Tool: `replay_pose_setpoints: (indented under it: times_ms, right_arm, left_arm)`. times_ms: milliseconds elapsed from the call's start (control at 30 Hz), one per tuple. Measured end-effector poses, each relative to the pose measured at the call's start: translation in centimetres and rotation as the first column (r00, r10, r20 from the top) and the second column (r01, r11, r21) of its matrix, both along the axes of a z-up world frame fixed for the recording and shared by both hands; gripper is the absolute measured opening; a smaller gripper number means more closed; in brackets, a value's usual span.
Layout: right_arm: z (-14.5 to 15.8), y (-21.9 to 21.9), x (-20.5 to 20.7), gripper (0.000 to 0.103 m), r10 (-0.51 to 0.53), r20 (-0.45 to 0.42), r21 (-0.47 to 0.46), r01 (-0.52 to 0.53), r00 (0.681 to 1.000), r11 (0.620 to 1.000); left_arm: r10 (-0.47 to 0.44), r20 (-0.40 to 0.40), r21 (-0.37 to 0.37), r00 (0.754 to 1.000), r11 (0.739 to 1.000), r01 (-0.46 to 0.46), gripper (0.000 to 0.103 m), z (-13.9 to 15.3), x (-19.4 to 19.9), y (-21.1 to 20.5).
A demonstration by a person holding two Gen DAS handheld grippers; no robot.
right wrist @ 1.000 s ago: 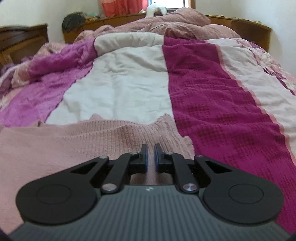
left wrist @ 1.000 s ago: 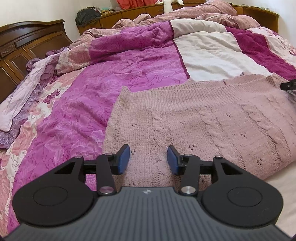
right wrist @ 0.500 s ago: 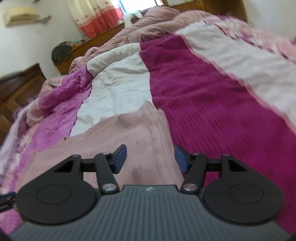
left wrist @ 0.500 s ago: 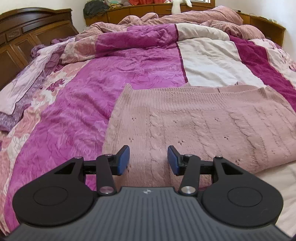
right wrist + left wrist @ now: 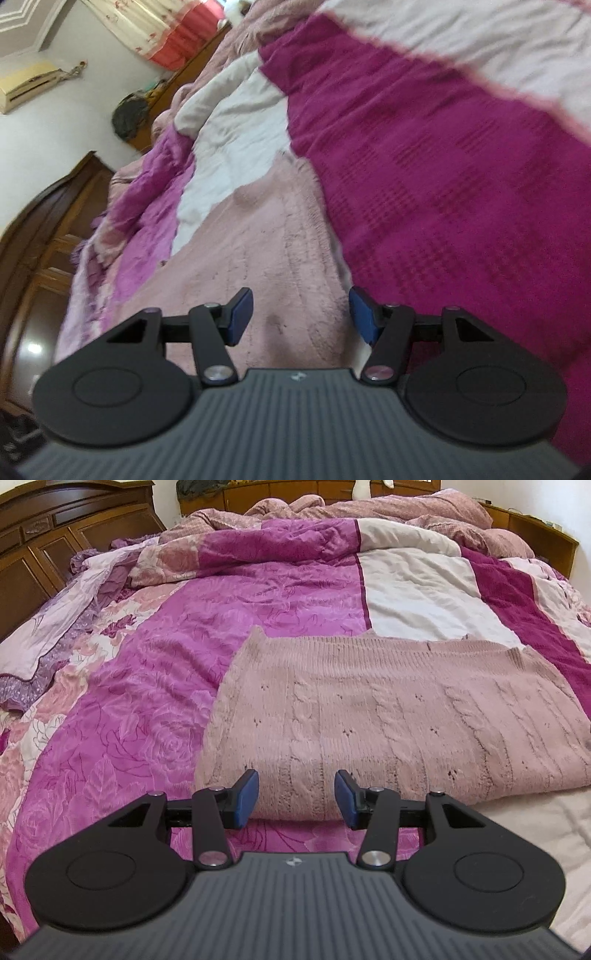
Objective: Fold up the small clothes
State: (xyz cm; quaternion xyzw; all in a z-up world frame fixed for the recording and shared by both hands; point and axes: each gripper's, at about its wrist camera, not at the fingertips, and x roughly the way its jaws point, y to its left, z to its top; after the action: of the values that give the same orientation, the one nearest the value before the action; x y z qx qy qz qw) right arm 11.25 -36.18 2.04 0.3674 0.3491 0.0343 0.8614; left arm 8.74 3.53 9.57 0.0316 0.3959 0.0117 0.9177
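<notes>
The left gripper (image 5: 295,798) is hanging half open and empty over the near edge of the pink sweater (image 5: 388,716), which is lying folded flat on the bed cover (image 5: 155,686). The right gripper (image 5: 301,314) has just been opening its jaws; it is gripping nothing and tilting over the sweater's right side. This fold looks done, so next both may need to grab an edge and fold again.

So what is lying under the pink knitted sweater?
The sweater rests on the bedspread, over its purple, white and magenta panels. The bedspread directly beneath it is covered, so anything there cannot be seen.
</notes>
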Motion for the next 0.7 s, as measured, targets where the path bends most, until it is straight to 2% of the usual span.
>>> replay_pose_setpoints:
  times_ms: [167,300,400,533,600,700]
  right_arm:
    - [-1.4,-0.1,1.7,0.057,0.030,0.027,0.015,-0.030,0.999,0.999]
    - [-1.3,0.5,1.8,0.060,0.066,0.070,-0.001,-0.066,0.995,0.998]
    - [-1.7,0.8,1.7,0.059,0.091,0.119,0.043,-0.097,0.989,0.994]
    - [-2.1,0.8,1.9,0.059,0.087,0.136,0.050,-0.095,0.987,0.994]
    - [-2.2,0.9,2.0,0.055,0.077,0.131,0.048,-0.084,0.988,0.995]
    - [-2.5,1.2,2.1,0.043,0.064,0.120,0.005,-0.065,0.991,0.998]
  left_arm:
    - [0.002,-0.019,0.000,1.000,1.000,-0.002,0.054,-0.2,0.0,-0.2]
    - [0.003,-0.024,0.003,1.000,1.000,-0.003,0.054,-0.3,0.1,-0.3]
    - [0.016,-0.036,0.008,0.999,1.000,-0.015,0.054,-0.5,0.2,-0.3]
    - [0.022,-0.040,0.005,0.999,1.000,-0.022,0.054,-0.8,0.3,-0.3]
    - [0.024,-0.046,0.003,0.999,1.000,-0.024,0.054,-0.9,0.3,-0.2]
    - [0.035,-0.048,-0.003,0.998,0.999,-0.035,0.054,-1.1,0.3,0.0]
